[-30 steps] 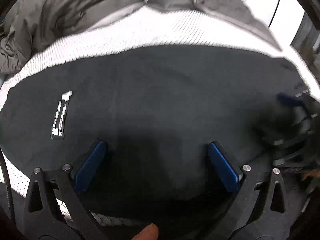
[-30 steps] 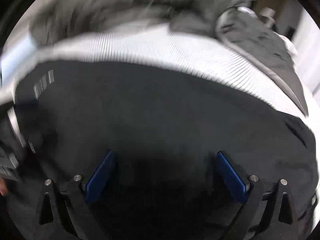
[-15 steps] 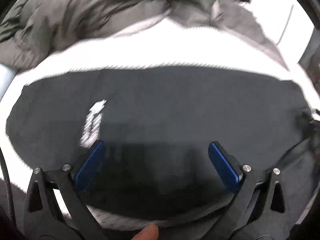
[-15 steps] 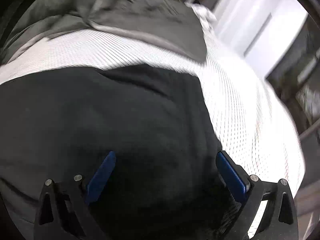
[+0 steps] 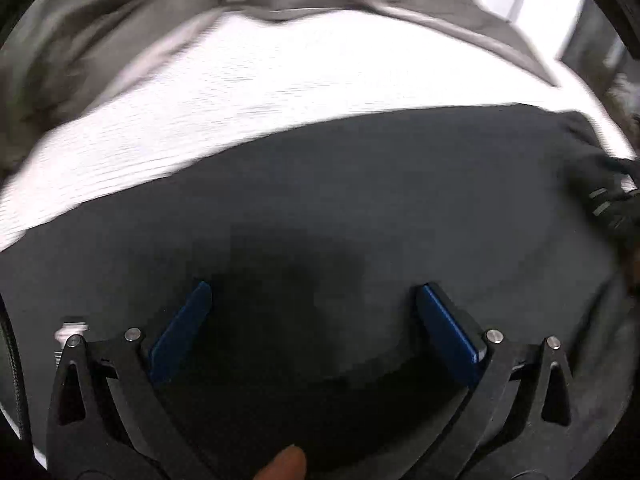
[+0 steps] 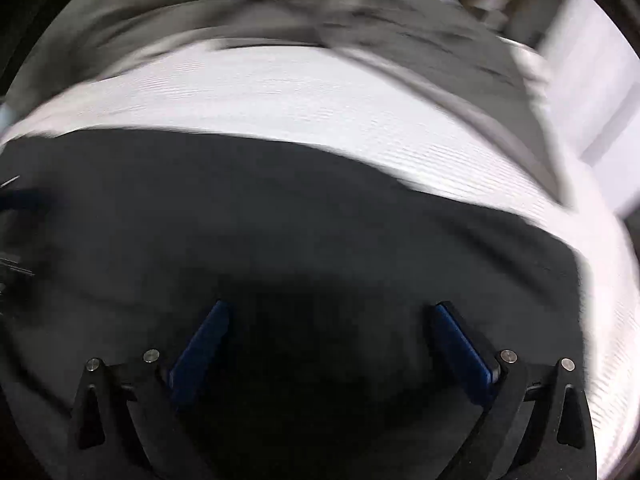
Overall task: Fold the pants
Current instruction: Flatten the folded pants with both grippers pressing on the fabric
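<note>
Black pants (image 5: 360, 200) lie flat on a white ribbed bed cover (image 5: 280, 80); in the right wrist view the same pants (image 6: 280, 216) fill the lower half. My left gripper (image 5: 314, 292) hovers close above the dark cloth, open, nothing between its blue pads (image 5: 448, 328). My right gripper (image 6: 328, 312) is likewise open over the pants, blue pads (image 6: 460, 348) wide apart. A small white label (image 5: 72, 326) shows at the lower left of the left wrist view. The other gripper shows blurred at the right edge (image 5: 612, 200) of the left wrist view. Both views are motion-blurred.
A rumpled grey duvet (image 5: 100, 40) lies at the back of the bed, also seen as the grey duvet (image 6: 400, 28) in the right wrist view. A white wall or cabinet (image 6: 592, 80) stands to the right. A fingertip (image 5: 284, 466) shows at the bottom edge.
Both grippers swung sideways over the pants. In the left wrist view the white label slid from mid-left to the lower left corner. The right view swung back left. Both stayed open.
</note>
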